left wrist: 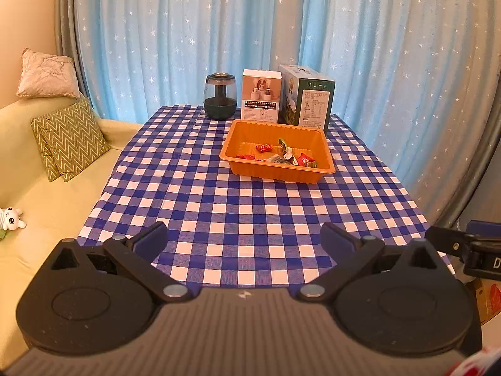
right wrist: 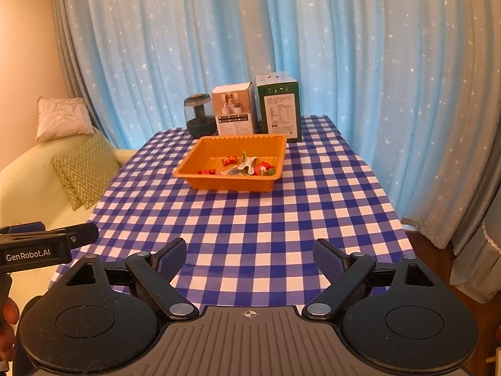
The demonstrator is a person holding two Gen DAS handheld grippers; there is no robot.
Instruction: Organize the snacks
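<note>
The snacks [left wrist: 283,155], a handful of wrapped sweets in red, green and white wrappers, lie loose in the bottom of an orange tray [left wrist: 275,172] that sits on the far half of the table, slightly right of centre in the left wrist view and close to centre in the right wrist view. The wrappers gather toward the tray's near right corner, with one red piece [left wrist: 263,148] a little apart toward the middle. Just behind the tray, along the table's far edge, stand three things in a row: a dark round jar [left wrist: 220,95] with a clear upper half at the left, a white box [left wrist: 261,95] in the middle, and a taller green box [left wrist: 308,100] at the right, its printed label turned to the near side. A blue-and-white checked tablecloth [left wrist: 244,213] covers the table. The left gripper [left wrist: 244,239] hangs over the near edge of the cloth with its jaws spread wide and nothing between them; the right gripper [right wrist: 249,255] does the same beside it, also released and empty. Both are well apart from the tray. To the left is a pale sofa [left wrist: 56,206] with a green zigzag cushion [left wrist: 70,139], a pink cushion [left wrist: 47,73] and a small white toy [left wrist: 11,217]. A blue star-patterned curtain [left wrist: 250,25] fills the far side.
</note>
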